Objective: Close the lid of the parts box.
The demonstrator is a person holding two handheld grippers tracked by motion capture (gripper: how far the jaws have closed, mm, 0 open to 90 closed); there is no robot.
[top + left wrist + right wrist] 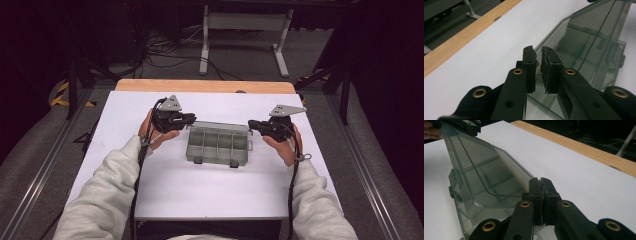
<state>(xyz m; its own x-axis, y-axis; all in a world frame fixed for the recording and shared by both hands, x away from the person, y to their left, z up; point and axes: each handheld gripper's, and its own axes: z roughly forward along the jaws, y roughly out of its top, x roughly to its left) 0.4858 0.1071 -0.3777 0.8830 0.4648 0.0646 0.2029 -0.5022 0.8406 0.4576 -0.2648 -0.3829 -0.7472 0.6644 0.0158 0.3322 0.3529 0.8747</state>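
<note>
Clear smoky plastic: compartment box (218, 146), middle of the white surface (200, 195), lid (486, 177) raised.
Left hand-held gripper (192, 119): pads nearly together, pinching the lid's left corner.
Right hand-held gripper (251, 123): pads pressed together on the lid's right corner.

The compartment box (218, 145) sits mid-tabletop (200, 190), the left gripper (191, 119) at its left end, the right gripper (251, 124) at its right.

A clear grey compartment box (218, 145) lies mid-table, its lid (486, 177) raised, latches toward the person.
</note>
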